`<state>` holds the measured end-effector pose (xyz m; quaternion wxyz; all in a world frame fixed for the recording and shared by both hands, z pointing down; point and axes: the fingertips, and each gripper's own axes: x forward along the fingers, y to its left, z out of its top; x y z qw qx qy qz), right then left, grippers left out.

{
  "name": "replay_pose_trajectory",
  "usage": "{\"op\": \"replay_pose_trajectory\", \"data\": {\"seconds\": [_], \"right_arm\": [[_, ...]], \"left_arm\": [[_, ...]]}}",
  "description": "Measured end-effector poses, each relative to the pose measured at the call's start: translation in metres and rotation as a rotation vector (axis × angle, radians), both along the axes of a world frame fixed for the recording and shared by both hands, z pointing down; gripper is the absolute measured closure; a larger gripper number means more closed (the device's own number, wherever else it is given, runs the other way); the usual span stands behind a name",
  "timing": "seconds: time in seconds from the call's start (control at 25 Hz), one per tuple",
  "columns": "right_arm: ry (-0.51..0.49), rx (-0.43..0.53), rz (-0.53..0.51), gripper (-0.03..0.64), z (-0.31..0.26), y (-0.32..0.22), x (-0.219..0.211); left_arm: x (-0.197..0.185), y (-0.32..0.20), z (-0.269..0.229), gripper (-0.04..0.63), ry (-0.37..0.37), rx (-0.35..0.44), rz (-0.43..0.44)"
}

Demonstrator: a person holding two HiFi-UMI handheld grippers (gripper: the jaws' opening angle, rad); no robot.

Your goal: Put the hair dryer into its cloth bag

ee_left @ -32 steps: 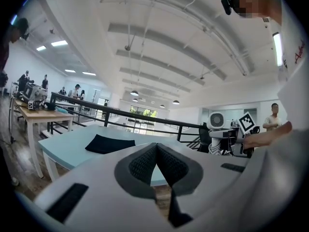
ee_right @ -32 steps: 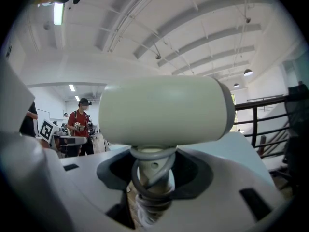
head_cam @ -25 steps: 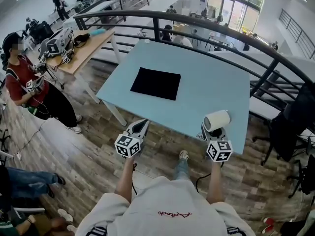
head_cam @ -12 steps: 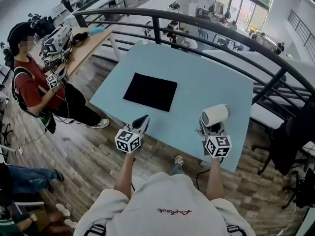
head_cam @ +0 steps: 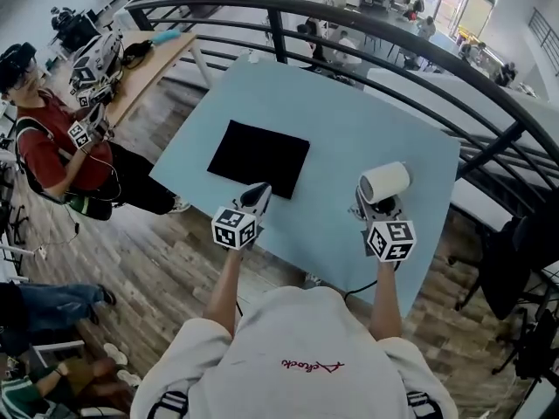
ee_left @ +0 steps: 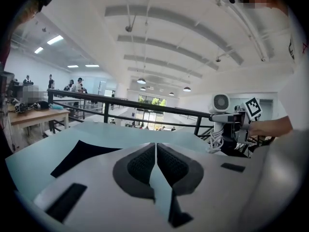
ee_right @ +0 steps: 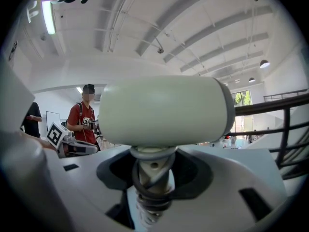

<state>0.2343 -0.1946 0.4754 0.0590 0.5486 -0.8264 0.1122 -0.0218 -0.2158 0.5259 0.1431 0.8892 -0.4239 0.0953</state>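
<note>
One hair dryer (head_cam: 384, 182), one black cloth bag (head_cam: 258, 158)

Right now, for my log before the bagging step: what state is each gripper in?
Left gripper: shut, holding nothing.
Right gripper: shut on the hair dryer, gripping its handle.

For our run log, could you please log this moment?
right gripper: shut on hair dryer | left gripper: shut, empty | cloth bag: flat on table

Matt cloth bag (head_cam: 258, 158) beside smooth plastic hair dryer (head_cam: 384, 182).
</note>
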Motion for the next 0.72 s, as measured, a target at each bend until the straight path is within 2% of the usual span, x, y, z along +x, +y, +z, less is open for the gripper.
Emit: {"op": "replay_pose_trajectory", "data": {"seconds": [0.36, 0.72], "right_arm": [[0.0, -0.083, -0.005, 0.41, 0.032, -0.056, 0.009], [-0.005, -0.167, 0.043, 0.41, 0.068, -0.068, 0.0]], "left_arm": [[0.012, -0.058, 0.041, 0.586, -0.025, -0.095, -0.001], [0.031, -0.073, 0.112, 0.584, -0.113, -0.245, 0.099]]}}
